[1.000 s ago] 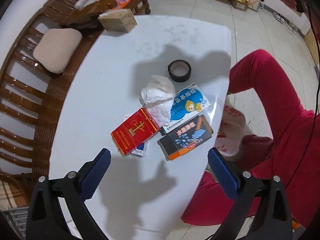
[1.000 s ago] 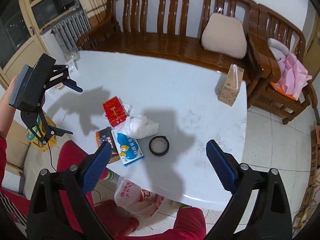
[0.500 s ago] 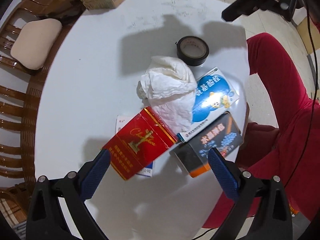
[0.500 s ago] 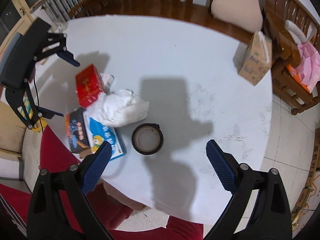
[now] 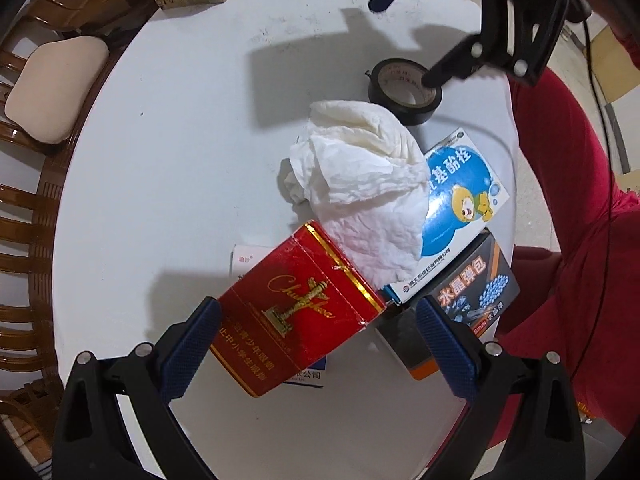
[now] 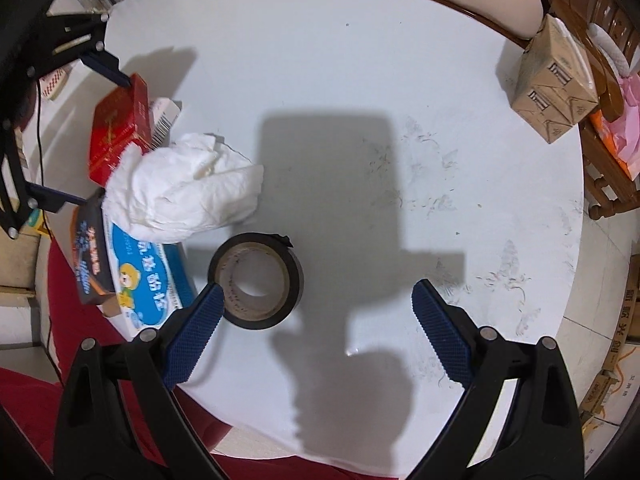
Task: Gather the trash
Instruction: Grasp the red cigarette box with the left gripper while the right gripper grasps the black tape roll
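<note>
A heap of trash lies near the edge of the white round table (image 5: 160, 160). It holds a red cigarette box (image 5: 300, 304), a crumpled white tissue (image 5: 360, 184), a blue-and-white medicine box (image 5: 460, 200), a black box (image 5: 476, 296) and a black tape roll (image 5: 404, 88). My left gripper (image 5: 318, 320) is open, and its fingers straddle the red box without touching it. My right gripper (image 6: 318, 300) is open just above the table. Its left finger sits beside the tape roll (image 6: 256, 284), next to the tissue (image 6: 188, 192).
A brown carton (image 6: 554, 80) stands at the far table edge. Behind it are a wooden bench and a beige cushion (image 5: 56, 88). A person's red clothing (image 5: 580, 240) is next to the table by the heap. A small white box (image 5: 248, 258) peeks from under the red one.
Both grippers have come down and moved in toward the table. The left one now brackets the red box, and the right one hangs close over the tape roll. Both stay open.
</note>
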